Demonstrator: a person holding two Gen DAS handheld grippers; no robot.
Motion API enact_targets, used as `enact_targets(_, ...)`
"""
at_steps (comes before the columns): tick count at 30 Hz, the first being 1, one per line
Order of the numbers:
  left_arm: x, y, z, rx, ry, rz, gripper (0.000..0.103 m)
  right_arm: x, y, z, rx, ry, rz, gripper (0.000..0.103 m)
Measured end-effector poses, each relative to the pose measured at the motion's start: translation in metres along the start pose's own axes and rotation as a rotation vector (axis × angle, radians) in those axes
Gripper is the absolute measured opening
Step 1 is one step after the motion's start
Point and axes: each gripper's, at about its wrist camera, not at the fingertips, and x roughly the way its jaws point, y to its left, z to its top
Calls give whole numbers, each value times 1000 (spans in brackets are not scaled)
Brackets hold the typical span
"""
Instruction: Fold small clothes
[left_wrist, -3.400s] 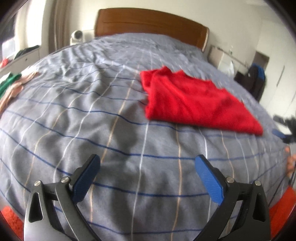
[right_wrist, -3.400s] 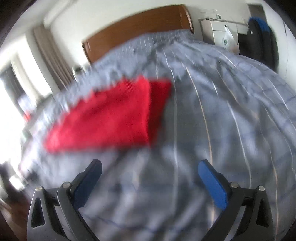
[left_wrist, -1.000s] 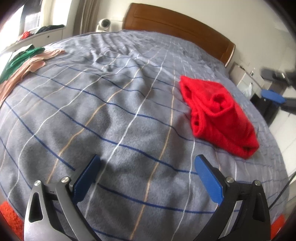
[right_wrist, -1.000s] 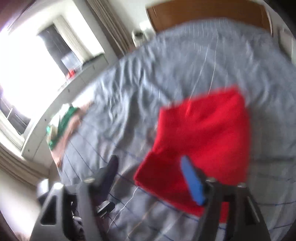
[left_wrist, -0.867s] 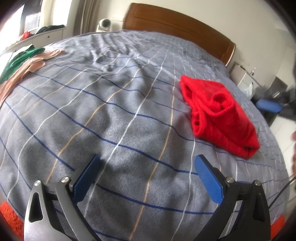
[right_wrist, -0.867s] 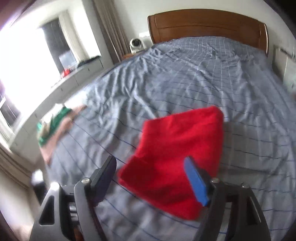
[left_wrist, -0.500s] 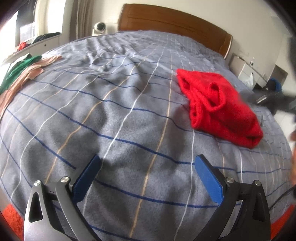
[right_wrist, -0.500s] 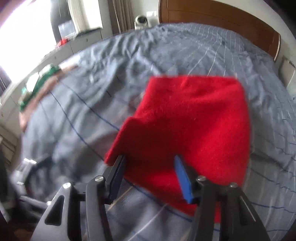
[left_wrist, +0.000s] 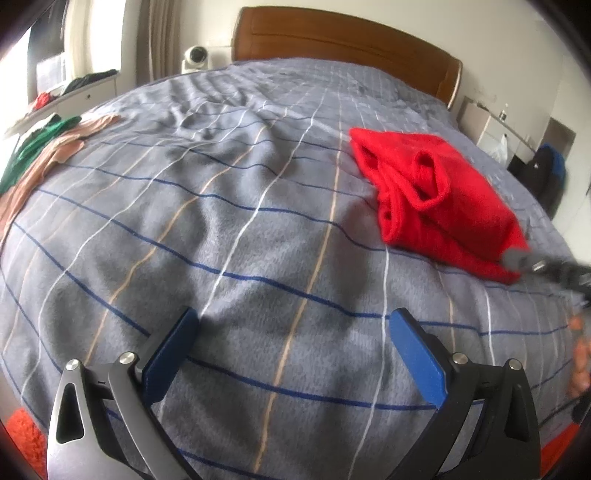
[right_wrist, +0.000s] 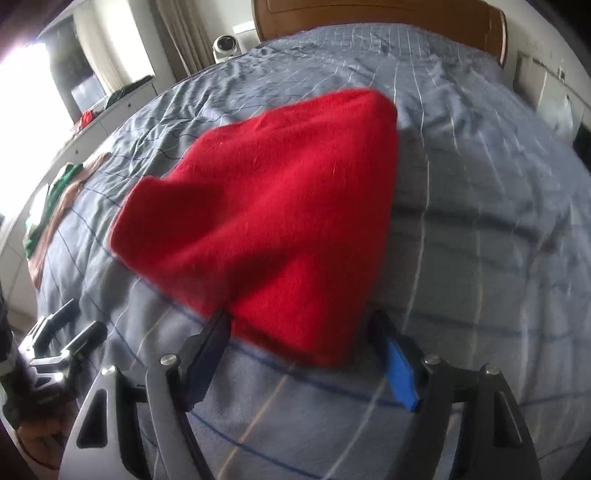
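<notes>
My right tongs (right_wrist: 301, 332) sit open around the near corner of the red top (right_wrist: 273, 206) on the bed (left_wrist: 221, 229); next I pinch it. My left tongs (left_wrist: 291, 332) hang open

Your left gripper (left_wrist: 291, 349) hung low with its blue pads spread wide, holding nothing. Your right gripper (right_wrist: 301, 345) sat with fingers parted, tips at the near edge of the cloth.

A grey blanket (left_wrist: 229, 229) with blue, white and tan lines covers the bed. A brown wooden headboard (left_wrist: 343, 40) stands at the far end. A white camera (left_wrist: 195, 57) sits far left, near the curtain (left_wrist: 162, 37).
</notes>
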Motion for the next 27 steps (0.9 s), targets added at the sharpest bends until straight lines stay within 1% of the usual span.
enact_targets(2,1,-3,0,8,0,15,102,-26,-2,-4,2,-78,4,77)
enact_targets(3,2,-4,0,10,0,20,102,-33,-3,-6,2,-96,-1,80)
enact_targets(5,3,-6,0,19,4,30,102,-51,-10,-18,-3,-138,-38,96)
enact_targets(6,2,-8,-1,24,5,28,102,-57,-15,-24,-2,-148,-59,98)
enact_targets(8,1,-9,-2,27,5,18,102,-67,-30,-44,21,-167,-101,98)
enact_targets(10,-1,-10,-3,33,3,9,102,-76,-49,-68,71,-185,-135,98)
enact_targets(14,4,-15,-5,59,9,38,102,-81,-82,-108,156,-223,-199,98)
enact_targets(16,5,-18,-7,65,6,49,102,-75,-97,-119,201,-206,-223,99)
enact_targets(18,5,-18,-8,67,4,55,102,-68,-106,-125,224,-186,-238,99)
enact_targets(21,6,-19,-10,71,1,61,102,-63,-107,-127,223,-193,-233,102)
enact_targets(27,6,-20,-13,83,-2,74,103,-55,-104,-132,211,-209,-263,103)
